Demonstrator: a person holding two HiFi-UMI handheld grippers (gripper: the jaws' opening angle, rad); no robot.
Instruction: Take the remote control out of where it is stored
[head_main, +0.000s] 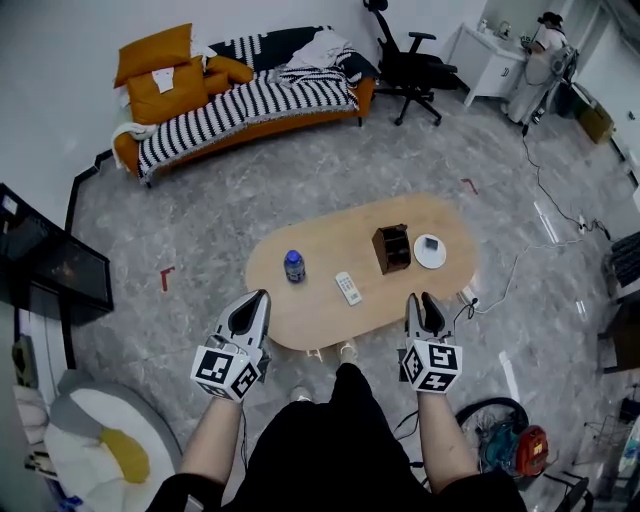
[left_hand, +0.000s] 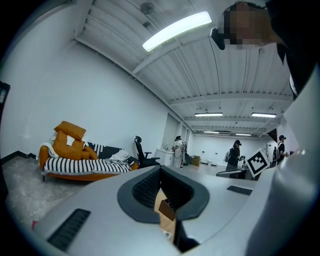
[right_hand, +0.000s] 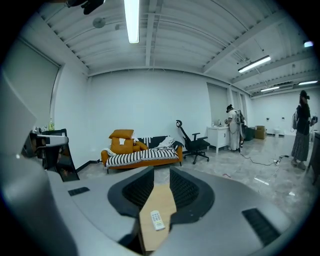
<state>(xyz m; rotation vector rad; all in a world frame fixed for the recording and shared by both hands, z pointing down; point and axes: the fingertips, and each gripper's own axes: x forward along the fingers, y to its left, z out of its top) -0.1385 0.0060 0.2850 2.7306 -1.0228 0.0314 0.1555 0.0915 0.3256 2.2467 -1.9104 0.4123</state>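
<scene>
Remote out of its holder, both grippers raised and empty.
The white rectangular remote control (head_main: 348, 288) lies flat on the oval light-wood coffee table (head_main: 300, 318), near the middle of its near long edge, between the blue-capped plastic bottle (head_main: 294, 266) and the dark brown wooden organizer box (head_main: 391, 248), touching neither. A round white dish (head_main: 430, 250) sits just beside the box toward the table's right end. The 2 grippers hang above the near edge: the left gripper (head_main: 263, 294) has a narrow gap between its jaws and holds nothing; the right gripper (head_main: 420, 298) stands a little wider, also empty, the remote showing far below through its gap.
</scene>
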